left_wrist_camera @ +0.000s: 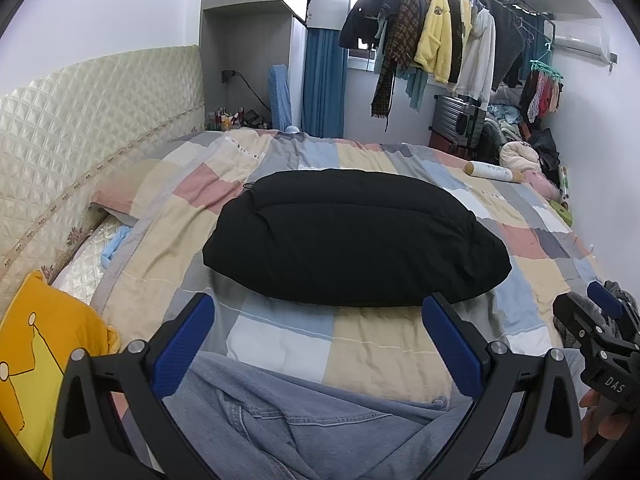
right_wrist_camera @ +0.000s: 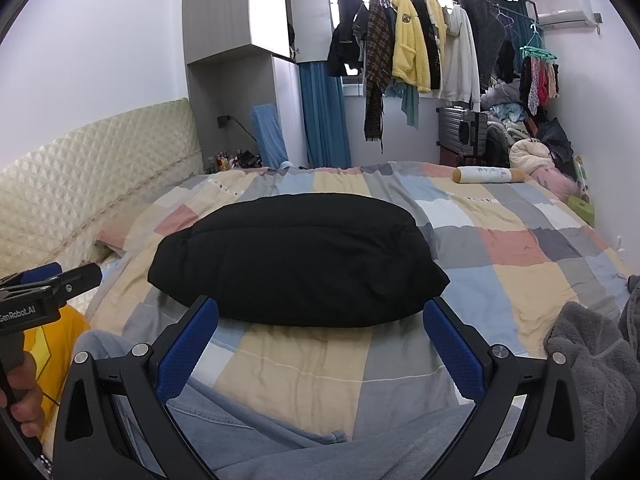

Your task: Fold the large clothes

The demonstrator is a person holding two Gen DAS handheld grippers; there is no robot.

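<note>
A black garment (left_wrist_camera: 352,236), folded into a thick bundle, lies in the middle of the bed; it also shows in the right wrist view (right_wrist_camera: 296,260). A blue denim garment (left_wrist_camera: 304,420) lies crumpled at the near edge of the bed, under both grippers, and shows in the right wrist view (right_wrist_camera: 256,428) too. My left gripper (left_wrist_camera: 318,344) is open and empty above the denim. My right gripper (right_wrist_camera: 320,348) is open and empty, just short of the black bundle. The right gripper shows at the right edge of the left wrist view (left_wrist_camera: 600,320).
The bed has a patchwork quilt (left_wrist_camera: 384,340). A yellow garment (left_wrist_camera: 36,352) lies at the near left, a grey fleece (right_wrist_camera: 592,364) at the near right. A cylinder pillow (right_wrist_camera: 488,175) lies at the far right. Hanging clothes (right_wrist_camera: 416,44) and a suitcase (right_wrist_camera: 460,130) stand behind.
</note>
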